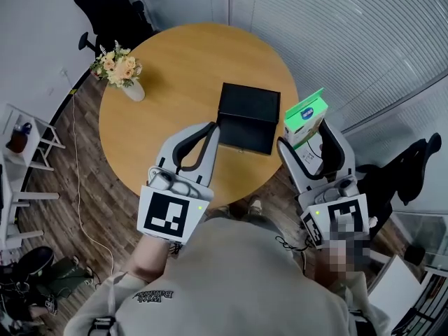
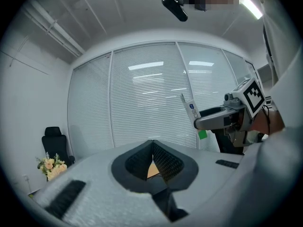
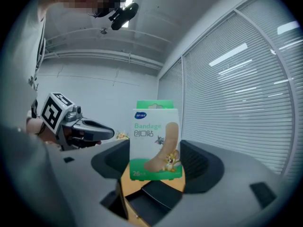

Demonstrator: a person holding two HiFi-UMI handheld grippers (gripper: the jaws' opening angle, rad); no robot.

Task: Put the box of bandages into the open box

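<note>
Green-white bandage box (image 1: 306,117) upright, aloft just right of black open box (image 1: 248,117).

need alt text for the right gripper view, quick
A white and green box of bandages stands upright, clamped between the right tongs, with a black box and a wooden table lower in the frame. The left tongs show at the left; window blinds fill the right.

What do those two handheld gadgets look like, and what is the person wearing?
Both the left gripper and the right gripper are light grey plastic, each with two curved jaws lined with dark ribbed pads. Each carries a white cube printed with black square markers, and a small green light glows on it. The person wears a pale grey sweatshirt.
</note>
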